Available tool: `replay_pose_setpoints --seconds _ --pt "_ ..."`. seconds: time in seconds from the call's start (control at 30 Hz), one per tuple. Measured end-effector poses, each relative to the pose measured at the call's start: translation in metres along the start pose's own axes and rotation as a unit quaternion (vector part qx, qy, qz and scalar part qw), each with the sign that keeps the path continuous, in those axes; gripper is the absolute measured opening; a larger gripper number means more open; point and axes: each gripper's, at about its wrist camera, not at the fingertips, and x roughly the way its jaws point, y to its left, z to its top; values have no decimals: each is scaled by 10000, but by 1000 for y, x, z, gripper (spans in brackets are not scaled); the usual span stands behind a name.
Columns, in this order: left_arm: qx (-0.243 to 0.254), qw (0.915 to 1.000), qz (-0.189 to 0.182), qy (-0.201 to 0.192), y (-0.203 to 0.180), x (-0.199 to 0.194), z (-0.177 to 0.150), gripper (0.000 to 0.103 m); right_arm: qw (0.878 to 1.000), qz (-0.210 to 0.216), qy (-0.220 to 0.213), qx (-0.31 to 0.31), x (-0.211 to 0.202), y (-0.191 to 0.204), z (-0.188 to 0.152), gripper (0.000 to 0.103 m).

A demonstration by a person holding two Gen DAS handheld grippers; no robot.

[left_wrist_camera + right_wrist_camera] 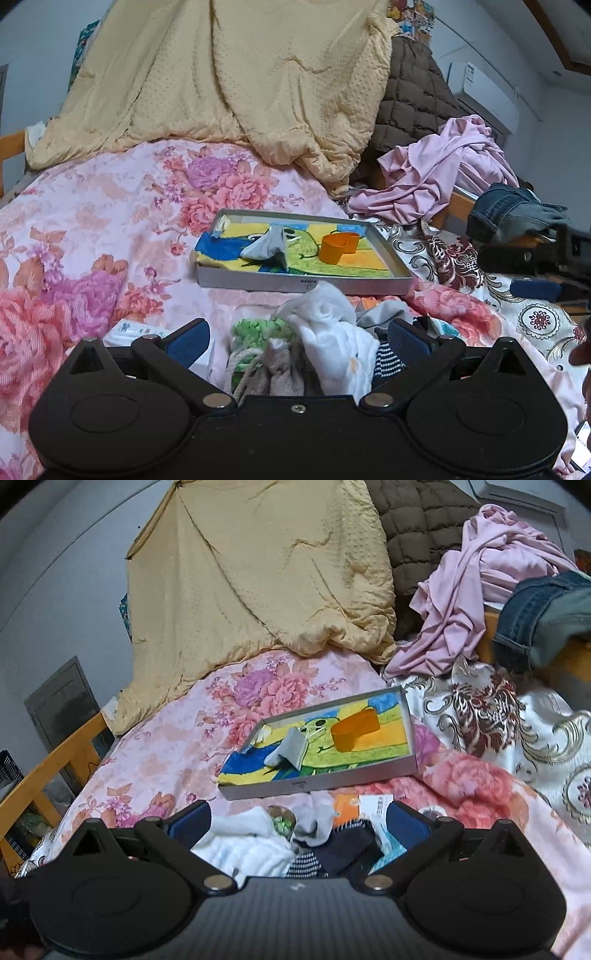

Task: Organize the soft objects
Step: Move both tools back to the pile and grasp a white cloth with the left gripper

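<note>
A shallow grey box (303, 284) (317, 784) lies on the floral bedspread, lined with a yellow, green and blue towel. In it are a folded grey sock (267, 247) (291, 751) and an orange cup (338, 248) (354, 731). A heap of small soft items lies in front of the box: white cloth (332, 332) (243, 845), a green knit piece (260, 328), a beige piece (277, 369), striped and dark socks (343, 849). My left gripper (297, 341) is open over the heap. My right gripper (297, 821) is open over the same heap.
A yellow quilt (229, 81) is piled at the back, with a brown quilted blanket (413, 96) beside it. Pink clothing (439, 166) and jeans (513, 210) lie at the right. A wooden bed rail (48, 771) runs along the left edge.
</note>
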Motion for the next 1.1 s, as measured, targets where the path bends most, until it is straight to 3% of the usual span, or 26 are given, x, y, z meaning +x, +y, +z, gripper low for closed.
replay_pose_setpoints --seconds 0.33,0.5,0.77,0.93,1.1 --pt "0 9999 16 -140 -10 6 10 102 9998 -46 -66 -196 -17 8 2 103" --pt "335 9993 -94 -144 -14 22 14 102 9999 -98 -30 -100 -16 9 -1 103" --pt "505 9987 -98 50 -12 59 16 102 10000 -53 -23 -32 -14 9 0 103" --pt "329 9984 64 448 -9 84 16 102 9999 -99 45 67 -9 9 0 103" --pt "369 9986 -10 371 -9 90 16 102 9999 -78 83 -44 -5 10 -2 103"
